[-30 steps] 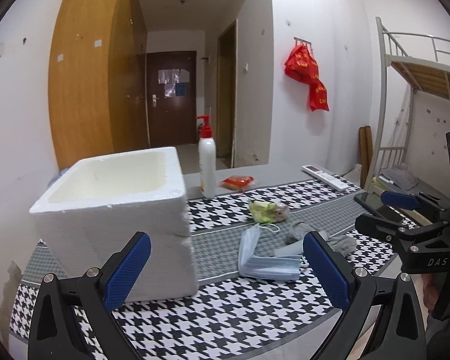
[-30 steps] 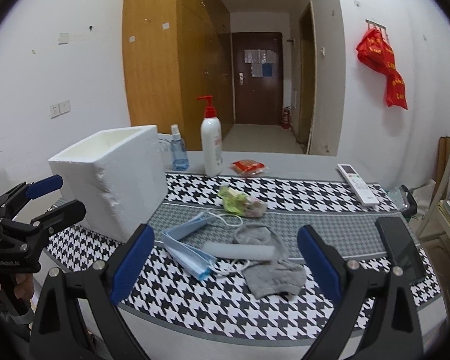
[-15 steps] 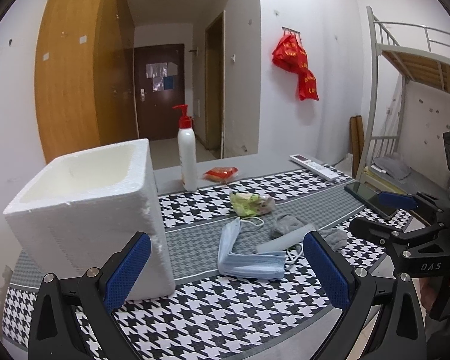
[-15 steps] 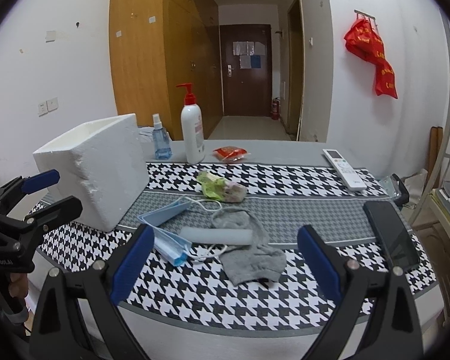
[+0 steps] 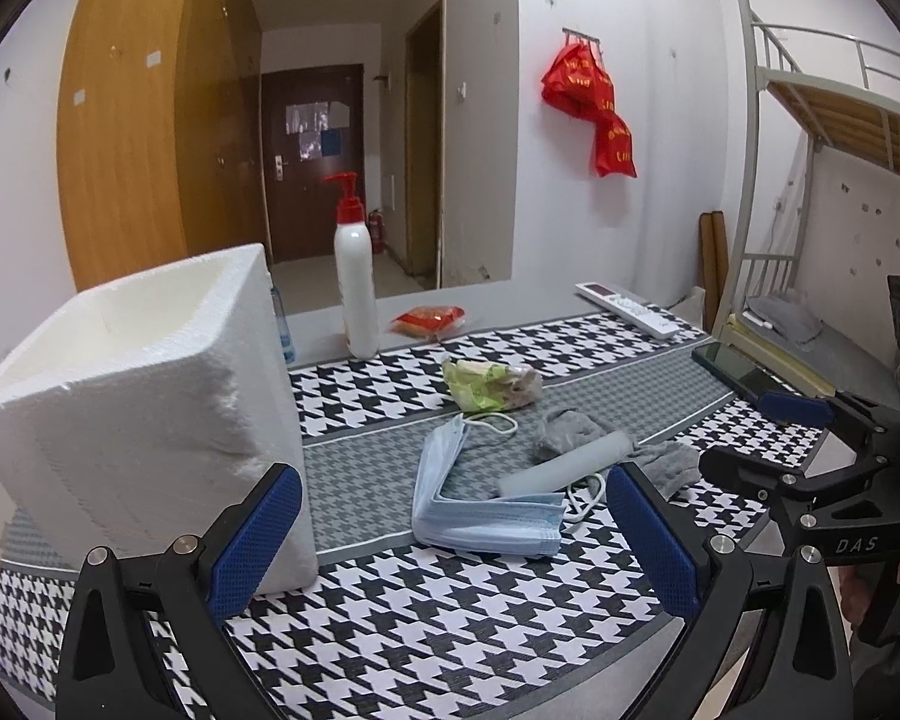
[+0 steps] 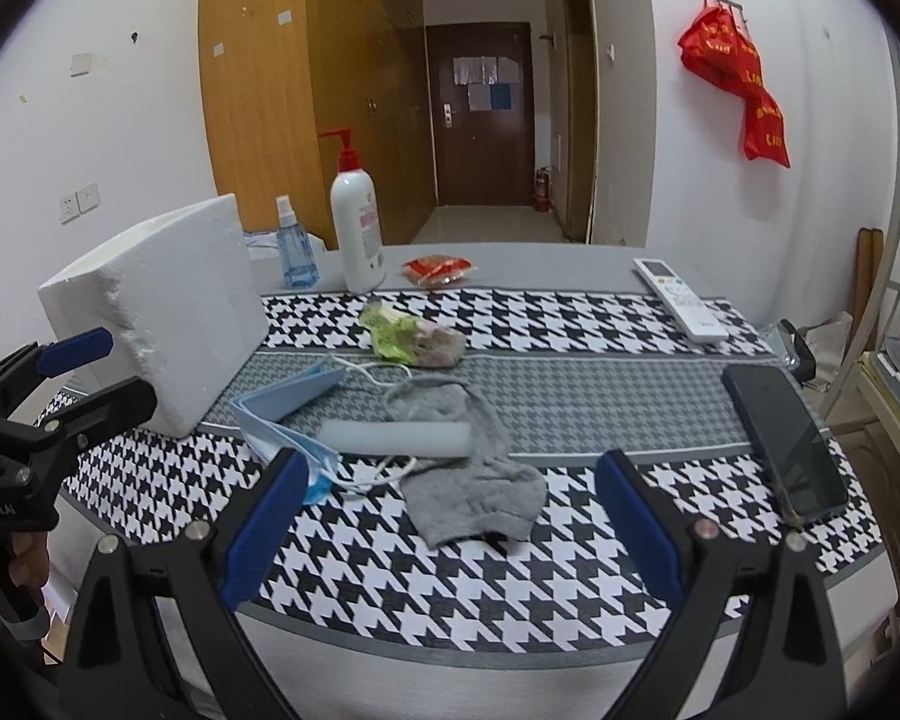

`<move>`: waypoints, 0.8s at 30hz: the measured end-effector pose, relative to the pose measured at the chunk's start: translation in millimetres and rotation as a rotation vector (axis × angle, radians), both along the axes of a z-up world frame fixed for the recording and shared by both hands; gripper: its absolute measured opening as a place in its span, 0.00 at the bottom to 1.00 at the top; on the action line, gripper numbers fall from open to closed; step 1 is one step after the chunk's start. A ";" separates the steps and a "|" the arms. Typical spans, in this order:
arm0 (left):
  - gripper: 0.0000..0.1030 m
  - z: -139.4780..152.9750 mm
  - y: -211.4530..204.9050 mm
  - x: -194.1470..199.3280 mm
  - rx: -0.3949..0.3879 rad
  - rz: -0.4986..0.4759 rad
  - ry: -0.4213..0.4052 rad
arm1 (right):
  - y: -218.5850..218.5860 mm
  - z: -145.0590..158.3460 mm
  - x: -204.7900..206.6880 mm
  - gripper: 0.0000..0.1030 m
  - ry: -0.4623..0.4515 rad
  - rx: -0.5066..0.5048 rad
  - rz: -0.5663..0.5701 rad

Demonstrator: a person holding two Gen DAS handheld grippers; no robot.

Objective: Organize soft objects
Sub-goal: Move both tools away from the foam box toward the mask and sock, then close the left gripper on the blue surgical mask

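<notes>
Standing at the far left of the houndstooth cloth [image 6: 570, 546], the white foam box [image 6: 168, 324] leaves open patterned cloth along the near edge. Right of the box lie the blue masks [image 6: 282, 414], a pale roll [image 6: 396, 438] across the grey sock [image 6: 468, 498], then the phone [image 6: 780, 450]. Left gripper [image 5: 450, 546] and right gripper [image 6: 450, 522] hover spread wide, holding nothing.

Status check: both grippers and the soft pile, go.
Left gripper open, empty; right gripper open, empty. Blue face-mask stack, grey sock loose beside white foam box. Pale foam cylinder lies across sock.
</notes>
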State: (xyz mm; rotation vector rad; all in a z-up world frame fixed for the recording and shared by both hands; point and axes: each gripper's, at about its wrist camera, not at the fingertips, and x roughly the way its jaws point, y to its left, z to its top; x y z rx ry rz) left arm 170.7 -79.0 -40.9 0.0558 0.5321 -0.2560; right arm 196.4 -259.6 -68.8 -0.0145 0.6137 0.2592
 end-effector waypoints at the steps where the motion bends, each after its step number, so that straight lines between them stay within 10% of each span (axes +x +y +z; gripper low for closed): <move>1: 0.99 -1.6 -1.3 1.8 -0.002 0.001 0.007 | -0.9 -1.6 1.2 0.95 0.005 0.001 0.000; 24: 0.99 -32.2 -20.4 48.3 0.045 0.026 0.112 | -12.1 -31.3 31.1 0.95 0.095 0.012 0.010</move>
